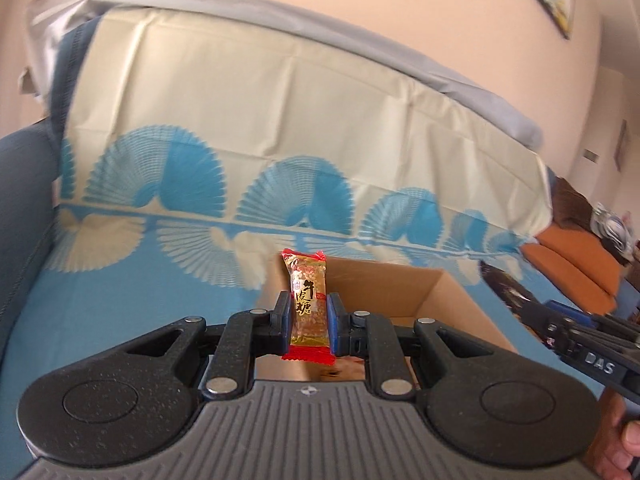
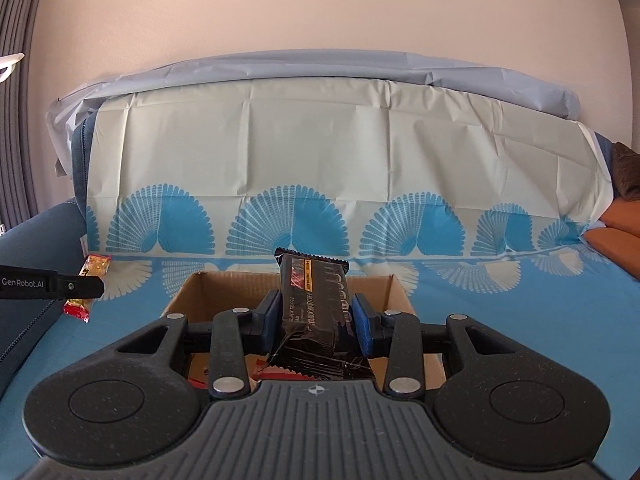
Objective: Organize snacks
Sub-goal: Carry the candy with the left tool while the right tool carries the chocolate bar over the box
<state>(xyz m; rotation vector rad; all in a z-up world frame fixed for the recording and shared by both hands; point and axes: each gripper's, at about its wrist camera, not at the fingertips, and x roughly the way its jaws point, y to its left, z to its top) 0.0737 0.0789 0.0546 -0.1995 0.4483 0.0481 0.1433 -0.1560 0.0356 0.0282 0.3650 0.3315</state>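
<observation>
Two snacks are held: left tongs [image 1: 309,320] clamp an upright gold-red candy [image 1: 307,304] at frame centre, before the box [image 1: 400,292]; right tongs [image 2: 316,318] clamp a black bar [image 2: 316,304] over the box [image 2: 192,292], lower centre.

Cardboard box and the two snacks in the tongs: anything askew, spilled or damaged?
Nothing stands out. The gold candy sits upright in the left tongs, the black bar in the right tongs over the open cardboard box. No spill visible.

Left gripper [image 1: 309,312] clamps an upright candy [image 1: 308,304]; right gripper [image 2: 316,316] pinches a black snack pack [image 2: 316,304], both pointing slightly downward.
</observation>
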